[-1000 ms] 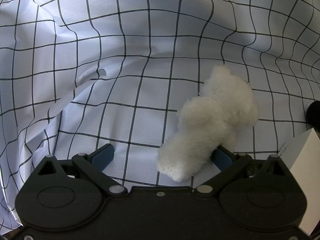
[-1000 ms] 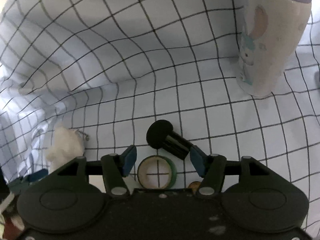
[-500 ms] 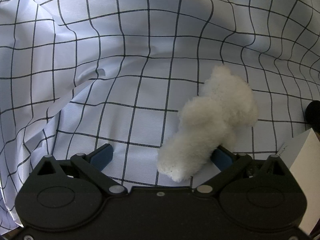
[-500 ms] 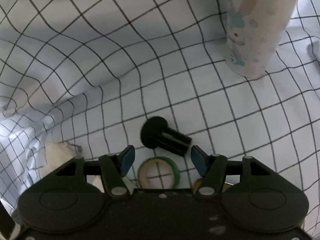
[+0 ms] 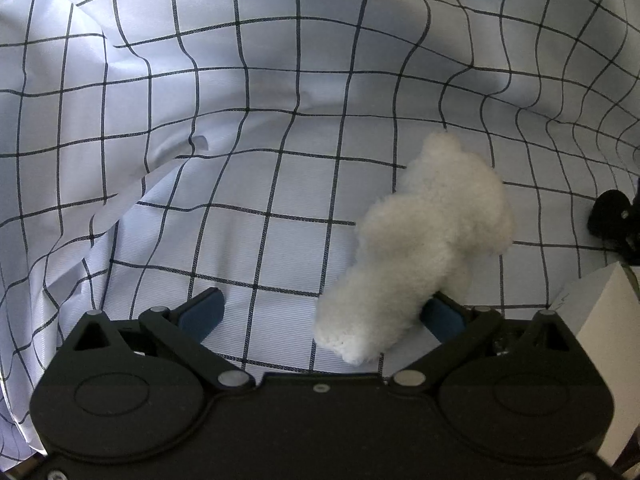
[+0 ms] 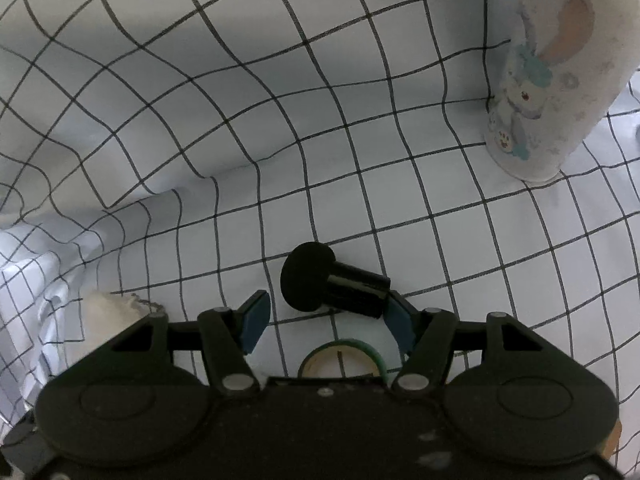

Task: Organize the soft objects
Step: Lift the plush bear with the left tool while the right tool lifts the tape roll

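Note:
A white fluffy plush toy lies on the checked cloth. Its lower end rests against the right finger of my left gripper, which is open wide, the left pad well clear of the toy. In the right wrist view a black mushroom-shaped piece lies on its side just ahead of my right gripper. Those jaws are closing, with the piece's stem by the right pad and a gap at the left pad. The plush's edge shows at the lower left.
A green tape roll lies under the right gripper. A tall cup with a rabbit print stands at the back right. A white box sits right of the left gripper, a black part beyond it. The cloth is rumpled into folds.
The right gripper has come down and forward onto the black piece, and its jaws have narrowed. The left gripper and the plush toy have stayed put.

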